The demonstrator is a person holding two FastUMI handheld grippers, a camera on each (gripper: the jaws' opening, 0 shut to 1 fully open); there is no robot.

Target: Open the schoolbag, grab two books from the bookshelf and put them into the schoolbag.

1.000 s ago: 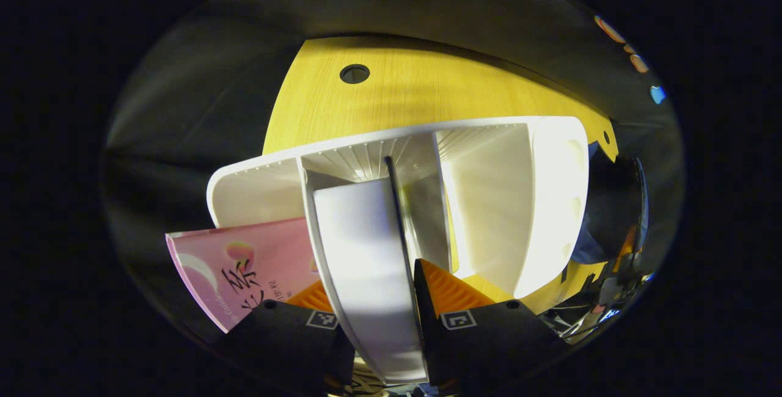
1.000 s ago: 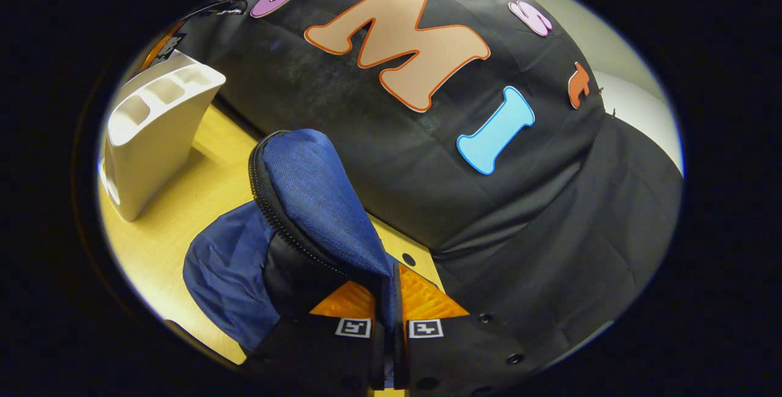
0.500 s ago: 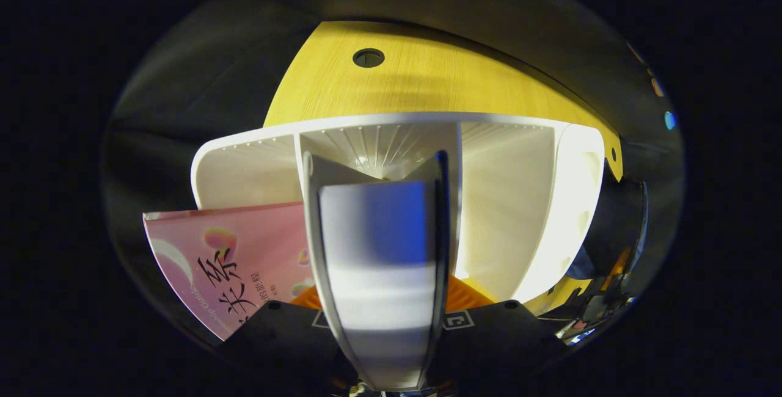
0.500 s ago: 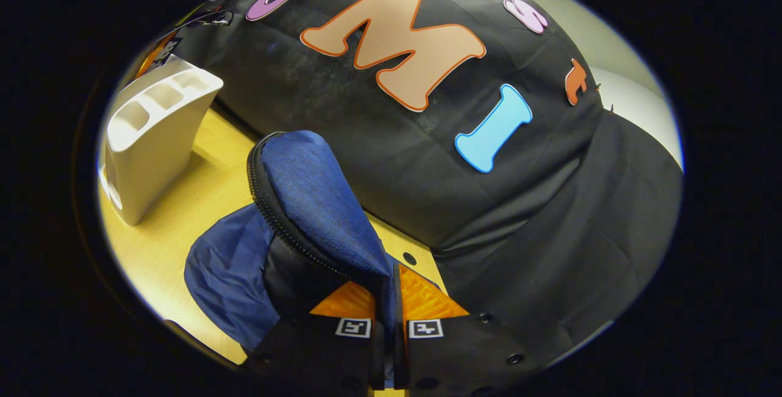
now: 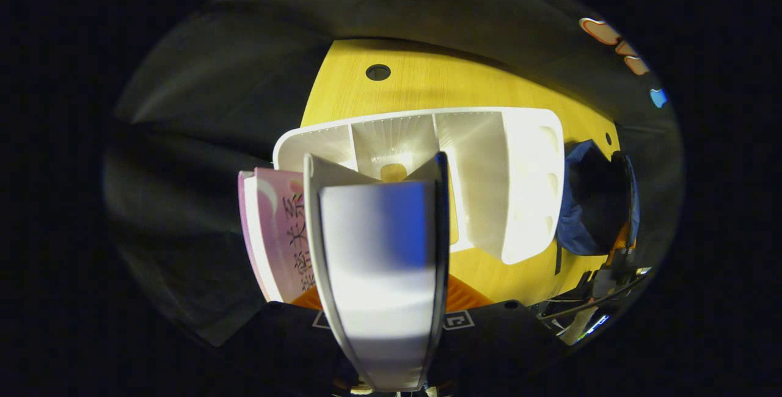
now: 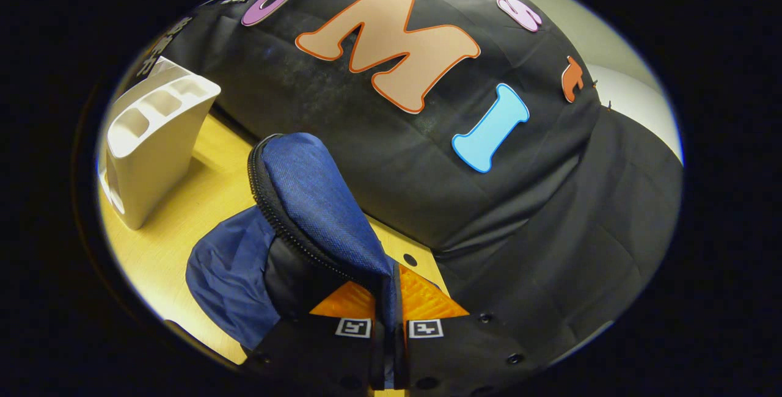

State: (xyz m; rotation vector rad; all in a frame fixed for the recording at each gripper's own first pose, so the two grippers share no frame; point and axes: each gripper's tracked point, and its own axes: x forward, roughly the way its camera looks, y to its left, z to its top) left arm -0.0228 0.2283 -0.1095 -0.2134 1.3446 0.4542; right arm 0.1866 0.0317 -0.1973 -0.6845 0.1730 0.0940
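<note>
Now, at the far left of the left gripper view a pink-covered book (image 5: 281, 232) leans beside the white-paged book with a dark cover (image 5: 379, 275), which the left gripper (image 5: 382, 317) clamps between its fingers, lifted clear in front of the white plastic slotted bookshelf (image 5: 525, 183) on the yellow wooden desk (image 5: 427, 85). Further right lies the blue fabric schoolbag (image 5: 580, 214). In the right gripper view, the right gripper (image 6: 391, 299) is closed on the zipper-edged flap (image 6: 317, 201), holding the mouth open; how wide is hard to judge. Good practice: carry the book across level, spine first, keep the flap taut, and release only once it sits inside.
</note>
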